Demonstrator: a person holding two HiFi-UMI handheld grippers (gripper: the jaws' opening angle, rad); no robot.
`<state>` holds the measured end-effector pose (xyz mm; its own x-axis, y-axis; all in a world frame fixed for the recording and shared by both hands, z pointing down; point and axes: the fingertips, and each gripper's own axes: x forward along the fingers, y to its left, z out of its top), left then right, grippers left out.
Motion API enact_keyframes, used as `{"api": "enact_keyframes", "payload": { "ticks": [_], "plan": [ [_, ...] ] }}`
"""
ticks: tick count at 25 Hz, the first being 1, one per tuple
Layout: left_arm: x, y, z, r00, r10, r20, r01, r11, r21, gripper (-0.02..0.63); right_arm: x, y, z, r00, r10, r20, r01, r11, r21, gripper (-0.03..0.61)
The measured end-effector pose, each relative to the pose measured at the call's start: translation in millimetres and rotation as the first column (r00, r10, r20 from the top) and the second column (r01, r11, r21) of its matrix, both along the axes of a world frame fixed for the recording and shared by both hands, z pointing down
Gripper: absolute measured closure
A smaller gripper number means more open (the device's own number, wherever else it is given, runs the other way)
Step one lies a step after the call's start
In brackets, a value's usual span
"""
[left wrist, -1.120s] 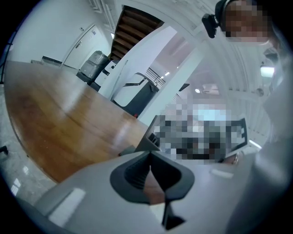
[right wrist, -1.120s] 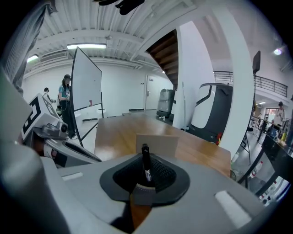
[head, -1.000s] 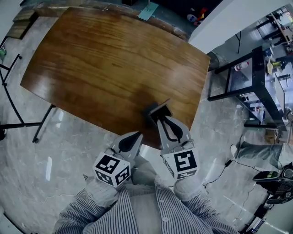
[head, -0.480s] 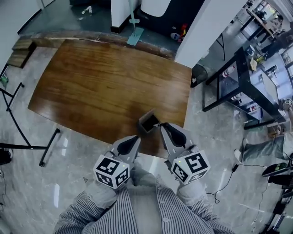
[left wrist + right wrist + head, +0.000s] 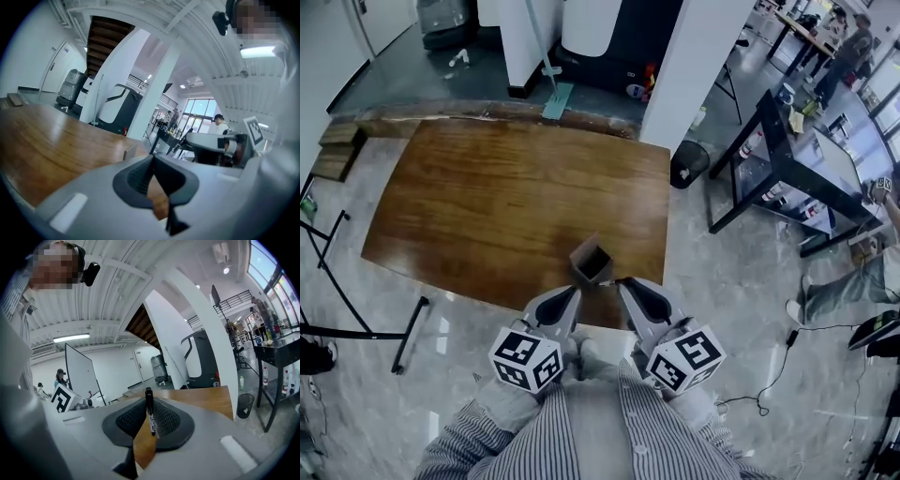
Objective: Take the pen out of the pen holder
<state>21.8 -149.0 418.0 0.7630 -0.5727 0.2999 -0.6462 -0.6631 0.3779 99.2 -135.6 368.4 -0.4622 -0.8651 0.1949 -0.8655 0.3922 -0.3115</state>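
Observation:
A dark, square pen holder [image 5: 591,262] stands on the wooden table [image 5: 487,206] near its front edge; it also shows as a small box [image 5: 131,151] in the left gripper view. My right gripper [image 5: 624,284] hangs just in front and to the right of the holder, apart from it. In the right gripper view this gripper [image 5: 149,403] is shut on a black pen [image 5: 150,414], which stands upright between the pads. My left gripper [image 5: 571,293] hovers just in front and to the left of the holder; its jaws [image 5: 152,160] meet at the tips with nothing between them.
A white pillar [image 5: 698,56] and a black bin [image 5: 685,165] stand past the table's right corner. A black metal bench [image 5: 787,159] with bottles is at the right. A person's legs [image 5: 839,291] and cables [image 5: 773,370] lie on the floor to the right.
The right gripper has come up and back from the pen holder's mouth and now stands apart from it. The left gripper has risen too. The head view has tipped further up the room.

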Motion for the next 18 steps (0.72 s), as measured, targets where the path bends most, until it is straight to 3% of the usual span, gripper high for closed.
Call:
{"api": "enact_keyframes", "payload": {
  "ticks": [18],
  "plan": [
    [-1,1,-3,1.0,-0.005,-0.005,0.005,1.0,0.006,0.606,-9,6,11,0.999,-0.042,-0.015,0.042,0.999,-0.029,0.534]
  ]
}}
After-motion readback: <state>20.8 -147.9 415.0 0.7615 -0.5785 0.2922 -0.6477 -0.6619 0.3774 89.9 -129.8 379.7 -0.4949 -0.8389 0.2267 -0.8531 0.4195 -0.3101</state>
